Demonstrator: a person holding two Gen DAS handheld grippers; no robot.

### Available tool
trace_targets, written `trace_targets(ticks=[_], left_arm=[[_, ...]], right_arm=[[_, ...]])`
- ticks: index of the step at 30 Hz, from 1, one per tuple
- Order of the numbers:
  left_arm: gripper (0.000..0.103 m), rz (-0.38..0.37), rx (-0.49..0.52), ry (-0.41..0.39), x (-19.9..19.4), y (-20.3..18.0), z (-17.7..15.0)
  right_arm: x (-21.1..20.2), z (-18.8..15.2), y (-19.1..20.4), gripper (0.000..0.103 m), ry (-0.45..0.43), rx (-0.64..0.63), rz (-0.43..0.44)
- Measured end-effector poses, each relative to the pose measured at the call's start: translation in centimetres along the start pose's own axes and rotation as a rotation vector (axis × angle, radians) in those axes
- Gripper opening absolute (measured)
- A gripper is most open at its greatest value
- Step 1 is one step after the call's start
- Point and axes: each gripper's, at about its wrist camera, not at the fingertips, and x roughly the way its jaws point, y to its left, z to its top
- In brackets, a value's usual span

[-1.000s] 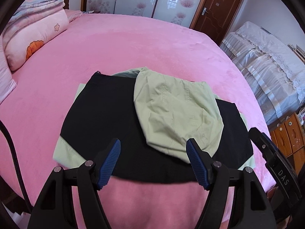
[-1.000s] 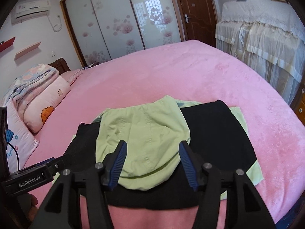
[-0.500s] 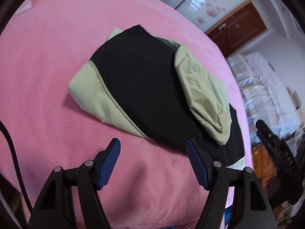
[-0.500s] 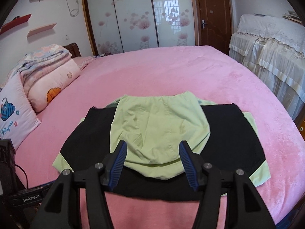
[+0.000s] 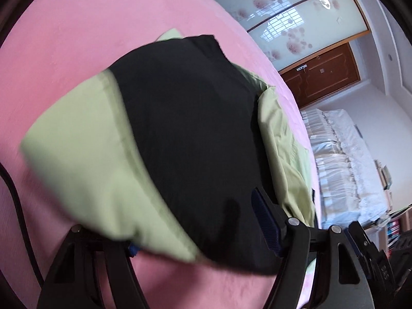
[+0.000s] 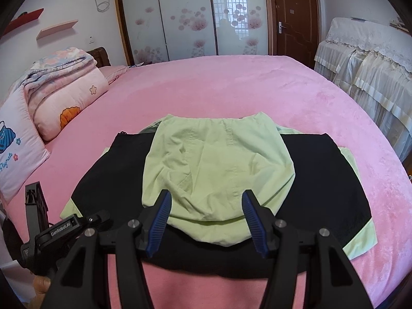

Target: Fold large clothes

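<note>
Lying near the front edge of the pink bed cover, the black-and-green garment is folded into a wide band, with a light green folded panel on top at its centre. In the right wrist view the right gripper is at 6 o'clock, its jaws standing apart with nothing pressed between the blue pads; the lower hem of the green panel shows in the gap between them. The left gripper shows at 8 o'clock of that view, close to the garment's left end. In the left wrist view, which is tilted and blurred, the left gripper has its jaws apart; the garment's green corner lies over one finger and hides its pad, while the other blue pad stands clear above the black cloth. Whether that hidden pad touches the cloth cannot be told. A folded quilt and a pillow lie at 9 to 10 o'clock of the right wrist view
</note>
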Motion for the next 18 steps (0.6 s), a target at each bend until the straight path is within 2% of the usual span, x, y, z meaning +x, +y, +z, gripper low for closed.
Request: trace_targets(ticks=[2, 4, 6, 8, 10, 13, 16, 18], left_arm=[[0.070, 0.029, 0.014, -0.014, 0.6, -0.8, 0.5], [0.063, 0.059, 0.027, -0.019, 0.8, -1.3, 1.2], [0.041, 0.095, 0.039, -0.013, 1.2, -1.8, 1.9], [0.034, 0.108, 0.040, -0.009, 1.4, -1.9, 2.4], [0.023, 0.109, 0.051, -0.011, 1.3, -2.1, 2.7], [0.014, 0.132, 0.083, -0.022, 1.1, -2.8, 2.9], [0.009, 0.147, 0.120, -0.040, 0.4, -3.6, 2.9], [0.007, 0.164, 0.159, -0.066, -0.2, -4.7, 2.8]], right_arm=[[0.5, 0.0, -0.1, 0.057, 0.007, -0.001, -0.006], [1.0, 0.0, -0.1, 0.057, 0.015, -0.006, -0.013], [1.5, 0.1, -0.1, 0.057, 0.018, -0.012, -0.018], [1.9, 0.1, -0.1, 0.057, 0.021, -0.016, -0.024], [2.3, 0.2, 0.1, 0.057, 0.022, -0.019, -0.025], [2.9, 0.5, 0.3, 0.057, 0.018, -0.031, -0.023], [3.5, 1.0, 0.6, 0.056, 0.009, -0.051, -0.026], [3.9, 1.5, 0.8, 0.048, -0.012, -0.077, -0.033]])
